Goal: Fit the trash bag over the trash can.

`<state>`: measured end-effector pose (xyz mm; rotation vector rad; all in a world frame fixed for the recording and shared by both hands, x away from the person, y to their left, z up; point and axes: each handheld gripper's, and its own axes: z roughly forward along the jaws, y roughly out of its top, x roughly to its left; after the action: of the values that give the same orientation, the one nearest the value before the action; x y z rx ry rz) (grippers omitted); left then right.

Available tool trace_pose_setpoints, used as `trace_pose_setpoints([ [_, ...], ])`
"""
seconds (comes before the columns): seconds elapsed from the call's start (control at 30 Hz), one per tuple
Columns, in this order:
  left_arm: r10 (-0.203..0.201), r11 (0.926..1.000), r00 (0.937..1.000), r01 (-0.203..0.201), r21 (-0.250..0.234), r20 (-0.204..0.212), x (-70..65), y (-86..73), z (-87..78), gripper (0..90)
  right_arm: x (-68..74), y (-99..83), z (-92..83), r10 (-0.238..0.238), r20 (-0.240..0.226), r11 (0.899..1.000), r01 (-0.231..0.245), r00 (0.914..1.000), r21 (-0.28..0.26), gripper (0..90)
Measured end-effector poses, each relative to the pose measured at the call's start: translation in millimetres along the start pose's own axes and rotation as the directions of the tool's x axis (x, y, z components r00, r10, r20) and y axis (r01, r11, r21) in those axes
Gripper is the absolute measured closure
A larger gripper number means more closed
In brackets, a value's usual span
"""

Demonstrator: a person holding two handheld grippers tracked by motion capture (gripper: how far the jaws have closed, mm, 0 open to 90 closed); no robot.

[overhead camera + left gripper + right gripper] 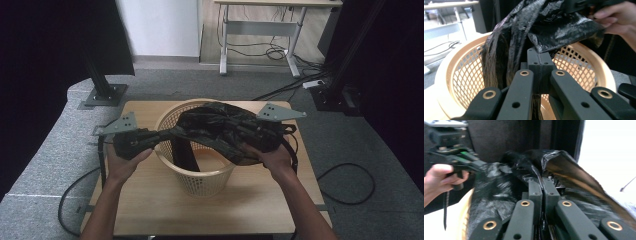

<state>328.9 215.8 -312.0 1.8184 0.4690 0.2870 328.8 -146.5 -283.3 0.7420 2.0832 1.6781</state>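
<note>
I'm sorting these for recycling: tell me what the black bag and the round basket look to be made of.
Black bag: apparently thin plastic film, glossy; it crinkles, drapes and shows shiny streaks.
Basket: probably moulded plastic, beige and fairly matte; an even lattice wall under a smooth rolled rim. From these views I can't rule out another material.

High view: fixed above person's side, looks forward and down on table (150, 210); basket (200, 182) at centre. Left gripper view: very near, faces along own jaws toward basket (456, 80); bag (554, 30) at 12 o'clock. Right gripper view: very near, faces bag (499, 195). All three views share bag (215, 127).
</note>
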Motion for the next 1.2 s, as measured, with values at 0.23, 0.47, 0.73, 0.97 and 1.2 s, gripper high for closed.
trace_pose_setpoints([
  [0.23, 0.027, 0.9992, 0.9987, -0.025, -0.031, 0.043, -0.7, 0.4, -4.8, 89.9, -12.9, -1.8, -13.3, 0.009, 0.053, 1.0, -0.009, 0.9985, 0.007, 86.8],
  [0.47, -0.002, 0.9983, 0.9992, 0.005, -0.059, 0.04, 6.3, -5.0, -14.8, 89.9, -22.6, -5.7, -33.7, 0.028, 0.0, 0.999, -0.028, 0.9996, -0.025, 70.0],
  [0.73, -0.036, 0.9948, 0.9988, 0.039, -0.094, 0.032, 11.7, -12.3, -24.9, 89.9, -27.2, -16.1, -55.5, 0.026, -0.012, 0.999, -0.026, 0.9996, -0.044, 61.8],
  [0.97, -0.061, 0.9912, 0.9979, 0.063, -0.116, 0.022, 18.8, -20.5, -36.5, 89.9, -43.1, -24.3, -76.5, 0.073, 0.041, 0.994, -0.069, 0.9965, -0.086, 59.7],
  [1.2, -0.075, 0.9894, 0.9972, 0.075, -0.124, 0.008, 22.0, -23.8, -40.1, 89.9, -59.9, -33.9, -87.0, 0.106, 0.1, 0.992, -0.097, 0.9893, -0.084, 59.7],
])
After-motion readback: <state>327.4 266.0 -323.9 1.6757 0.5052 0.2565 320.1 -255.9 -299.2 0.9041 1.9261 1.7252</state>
